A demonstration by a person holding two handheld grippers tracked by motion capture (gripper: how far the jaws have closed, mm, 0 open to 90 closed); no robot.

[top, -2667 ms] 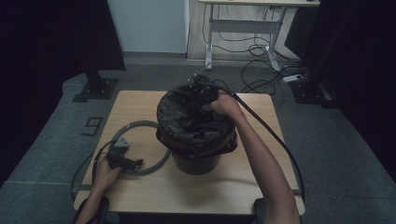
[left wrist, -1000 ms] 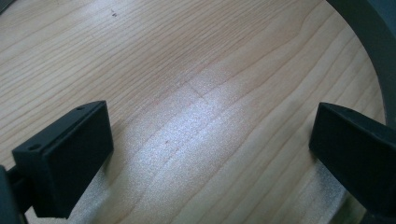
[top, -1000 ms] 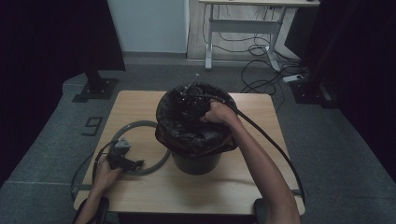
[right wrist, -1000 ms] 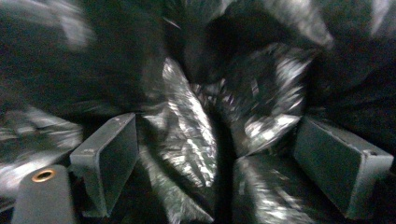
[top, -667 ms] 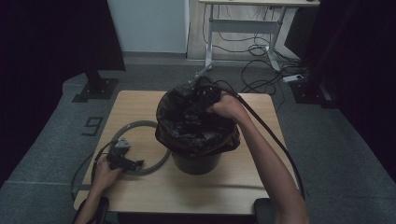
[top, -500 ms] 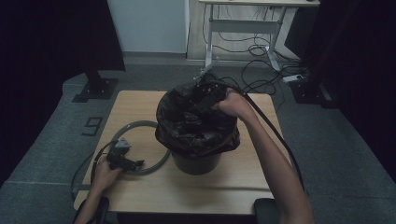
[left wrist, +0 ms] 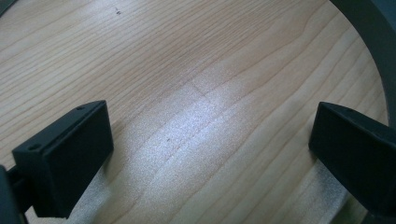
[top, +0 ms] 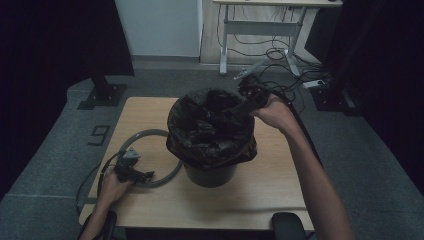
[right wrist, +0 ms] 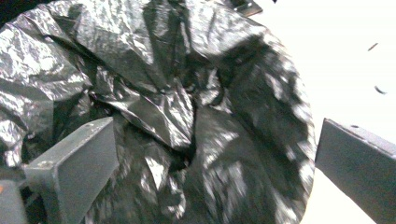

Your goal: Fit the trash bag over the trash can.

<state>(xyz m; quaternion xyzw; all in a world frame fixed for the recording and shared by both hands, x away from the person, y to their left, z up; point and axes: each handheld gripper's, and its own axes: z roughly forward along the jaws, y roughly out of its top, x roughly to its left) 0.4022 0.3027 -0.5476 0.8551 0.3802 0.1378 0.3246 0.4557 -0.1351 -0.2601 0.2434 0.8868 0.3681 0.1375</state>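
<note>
Bin liner (top: 212, 127), draped in the bucket (top: 210, 172) at counter (top: 270, 180) centre, is free now that my right gripper (top: 246, 102) has just spread its jaws and lifted toward two o'clock, while my left gripper (top: 131, 167) rests spread at eight o'clock, so the lining looks done.

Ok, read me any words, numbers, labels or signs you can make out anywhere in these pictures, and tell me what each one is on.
"9": a dark mark shaped like that digit, on the grey floor left of the table; it may be a figure or only tape.
Black bin bag, bin, grey ring, both grippers: no lettering to be seen.
</note>
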